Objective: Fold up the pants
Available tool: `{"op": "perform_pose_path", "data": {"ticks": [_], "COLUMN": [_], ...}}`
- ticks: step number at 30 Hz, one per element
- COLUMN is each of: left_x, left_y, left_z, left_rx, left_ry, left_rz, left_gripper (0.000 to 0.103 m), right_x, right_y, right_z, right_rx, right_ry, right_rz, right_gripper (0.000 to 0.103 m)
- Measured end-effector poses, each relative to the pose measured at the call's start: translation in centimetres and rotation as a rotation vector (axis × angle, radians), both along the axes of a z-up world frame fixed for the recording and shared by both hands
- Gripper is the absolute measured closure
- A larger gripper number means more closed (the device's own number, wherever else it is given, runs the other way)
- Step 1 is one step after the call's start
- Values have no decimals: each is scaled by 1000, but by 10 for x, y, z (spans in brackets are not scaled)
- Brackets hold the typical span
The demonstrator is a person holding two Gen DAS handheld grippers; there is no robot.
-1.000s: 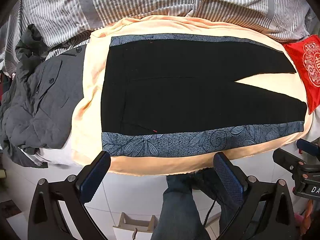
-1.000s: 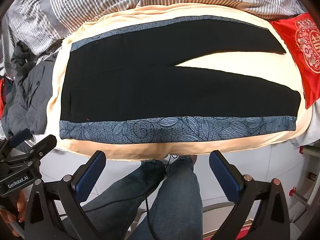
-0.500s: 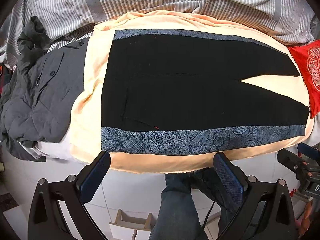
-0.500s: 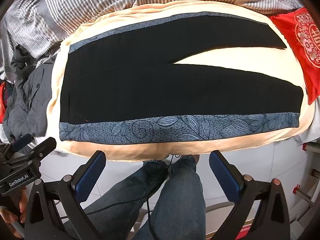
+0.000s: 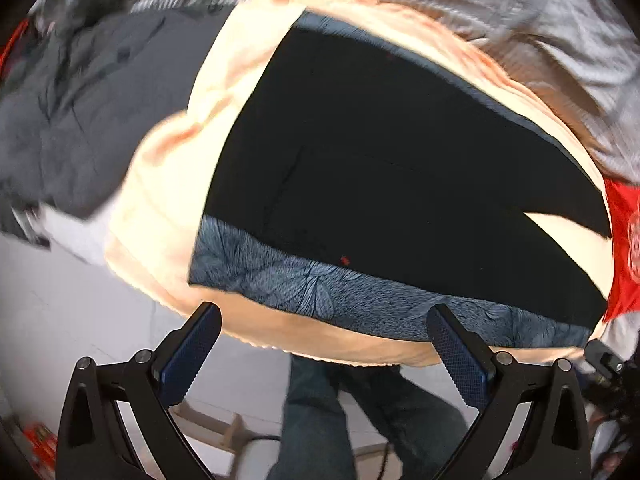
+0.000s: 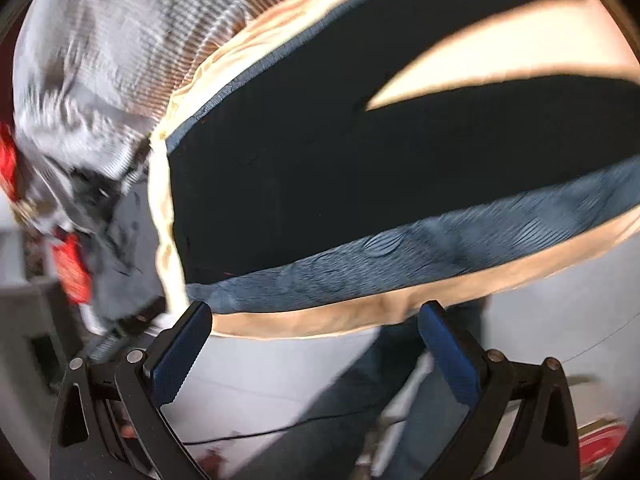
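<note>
From the left wrist, the black pants (image 5: 400,168) lay spread flat on the peach sheet (image 5: 168,184), a blue floral band (image 5: 320,292) along their near edge and the waist toward the sheet's left edge. A grey jacket (image 5: 80,120) lay beyond that edge. The left gripper (image 5: 324,344) hung at the near edge, jaws wide apart, empty.

From the right wrist, blurred, the pants (image 6: 300,184) lay on the sheet (image 6: 304,324), legs splayed. The right gripper (image 6: 316,340) gaped, holding nothing.

Pants (image 5: 400,168) are seen black with blue-grey leaf-patterned side bands; sheet (image 5: 168,184) peach; bedding (image 6: 120,40) grey-white striped; jacket (image 5: 80,100) dark grey; cushion (image 5: 624,240) red; pads (image 5: 188,356) blue.
</note>
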State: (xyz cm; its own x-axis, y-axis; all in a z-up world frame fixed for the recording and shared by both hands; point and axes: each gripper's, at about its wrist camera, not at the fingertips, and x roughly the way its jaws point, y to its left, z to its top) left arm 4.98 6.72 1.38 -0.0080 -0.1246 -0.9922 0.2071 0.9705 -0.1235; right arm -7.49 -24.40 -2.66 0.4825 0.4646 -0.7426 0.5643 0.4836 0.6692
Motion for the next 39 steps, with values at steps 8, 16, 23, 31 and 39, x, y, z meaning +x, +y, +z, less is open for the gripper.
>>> {"op": "perform_pose_path", "data": {"ticks": [8, 16, 23, 31, 39], "left_x": [-15, -24, -27, -26, -8], "left_y": [16, 15, 26, 33, 41], "left_z": [-51, -76, -82, -82, -90], "left_rx": [-57, -127, -177, -240, -337], "left_ry": [62, 96, 120, 127, 106], "left_rz": [76, 97, 129, 181, 311], "left_gripper": [0, 0, 0, 0, 0], "right_x": [-9, -16, -6, 3, 9], "right_y": [22, 28, 21, 12, 0], "right_z": [-100, -158, -172, -152, -115], "right_rx": [272, 405, 465, 595, 624], "right_ry": [-19, -114, -244, -313, -360], "right_rz": [-65, -138, -205, -213, -165], "right_gripper": [27, 30, 30, 91, 91]}}
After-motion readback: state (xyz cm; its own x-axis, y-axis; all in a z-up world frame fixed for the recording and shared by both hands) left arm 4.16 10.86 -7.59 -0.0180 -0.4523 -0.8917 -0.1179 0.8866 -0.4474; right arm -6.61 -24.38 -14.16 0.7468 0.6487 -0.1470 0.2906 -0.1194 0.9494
